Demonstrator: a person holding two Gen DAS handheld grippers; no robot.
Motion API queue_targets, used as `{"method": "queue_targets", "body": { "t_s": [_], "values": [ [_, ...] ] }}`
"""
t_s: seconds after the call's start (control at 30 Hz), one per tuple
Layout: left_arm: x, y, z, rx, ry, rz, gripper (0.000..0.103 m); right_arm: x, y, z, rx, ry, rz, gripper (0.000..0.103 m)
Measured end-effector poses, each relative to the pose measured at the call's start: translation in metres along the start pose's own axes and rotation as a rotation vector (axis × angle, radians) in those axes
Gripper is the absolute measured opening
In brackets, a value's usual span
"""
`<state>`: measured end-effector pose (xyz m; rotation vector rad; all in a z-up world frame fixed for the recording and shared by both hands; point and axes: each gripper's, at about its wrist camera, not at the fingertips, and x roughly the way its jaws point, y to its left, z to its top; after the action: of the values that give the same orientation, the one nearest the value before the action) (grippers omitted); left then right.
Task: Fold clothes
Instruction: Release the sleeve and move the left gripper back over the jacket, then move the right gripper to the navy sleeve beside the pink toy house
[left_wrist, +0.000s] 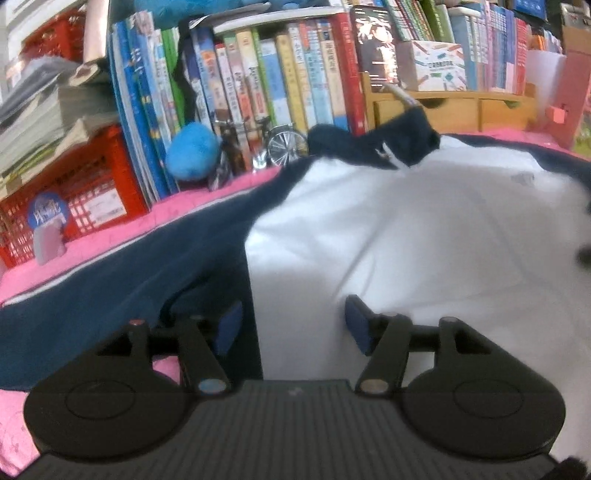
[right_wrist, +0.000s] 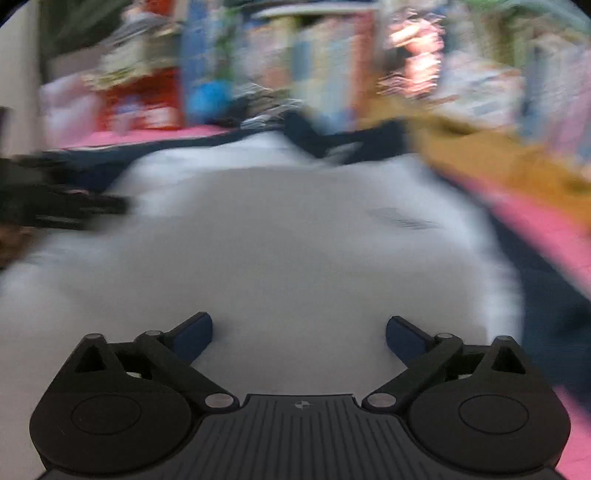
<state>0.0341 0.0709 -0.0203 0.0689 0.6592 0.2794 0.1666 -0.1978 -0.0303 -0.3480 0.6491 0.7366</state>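
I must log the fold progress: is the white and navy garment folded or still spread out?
Spread out: the garment lies flat across the pink surface, navy sleeve extended sideways.

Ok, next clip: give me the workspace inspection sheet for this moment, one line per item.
Surface: pink cover, mostly hidden under the garment.
Job's things: white and navy garment spread flat, navy sleeve lying out to the left, collar at the far end.
Clutter: red crate, blue pompom, small model bicycle along the far edge.
Grippers: left gripper jaws open over the navy-white seam, nothing between them; right gripper jaws wide open above the white panel, holding nothing.
Cables: nothing seen.
Surroundings: packed row of books, wooden drawer unit; right view is motion-blurred.
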Motion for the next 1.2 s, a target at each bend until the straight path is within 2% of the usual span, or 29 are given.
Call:
{"method": "queue_targets", "body": {
  "t_s": [0.1,0.17,0.2,0.3,0.33,0.47,0.53,0.67,0.8,0.9,0.93,1.0,1.07,1.13,1.2],
  "values": [
    [0.001,0.001,0.0,-0.012,0.003,0.002,0.065,-0.008,-0.067,-0.01,0.158,0.022,-0.123,0.101],
    [0.001,0.002,0.0,-0.017,0.005,0.001,0.066,-0.017,-0.112,-0.021,0.255,0.033,-0.254,0.101],
    [0.001,0.002,0.0,-0.018,0.006,0.002,0.066,-0.023,-0.128,-0.028,0.284,0.039,-0.292,0.099],
    [0.001,0.003,0.0,-0.023,0.008,0.003,0.067,-0.042,-0.155,-0.043,0.308,0.068,-0.472,0.1],
    [0.001,0.003,0.0,-0.027,0.009,0.002,0.068,-0.048,-0.158,-0.046,0.305,0.072,-0.489,0.098],
    [0.002,0.005,0.0,-0.041,0.013,-0.003,0.069,-0.069,-0.149,-0.059,0.318,0.024,-0.476,0.098],
    [0.002,0.004,0.0,-0.035,0.011,0.003,0.069,-0.072,-0.139,-0.053,0.324,-0.009,-0.434,0.098],
    [0.0,-0.001,0.0,-0.008,0.006,0.024,0.069,-0.07,-0.1,-0.019,0.281,-0.096,-0.27,0.098],
    [0.0,-0.003,0.0,-0.001,0.004,0.03,0.069,-0.063,-0.038,0.021,0.155,-0.163,-0.06,0.097],
    [0.0,-0.002,0.0,-0.003,0.004,0.028,0.069,-0.045,0.002,0.037,0.097,-0.138,0.162,0.097],
    [0.0,-0.002,0.0,-0.005,0.005,0.027,0.069,-0.036,0.015,0.038,0.069,-0.118,0.2,0.097],
    [0.001,-0.001,0.0,-0.009,0.006,0.024,0.069,-0.015,0.03,0.037,0.013,-0.07,0.176,0.097],
    [0.001,0.0,-0.001,-0.01,0.006,0.022,0.069,0.007,0.027,0.031,0.001,-0.013,0.116,0.095],
    [0.001,-0.001,-0.001,-0.004,0.004,0.025,0.069,0.019,-0.001,0.024,0.054,-0.006,0.067,0.102],
    [0.0,-0.002,-0.001,0.003,0.003,0.027,0.069,0.025,-0.035,0.019,0.113,0.001,-0.008,0.1]
  ]
}}
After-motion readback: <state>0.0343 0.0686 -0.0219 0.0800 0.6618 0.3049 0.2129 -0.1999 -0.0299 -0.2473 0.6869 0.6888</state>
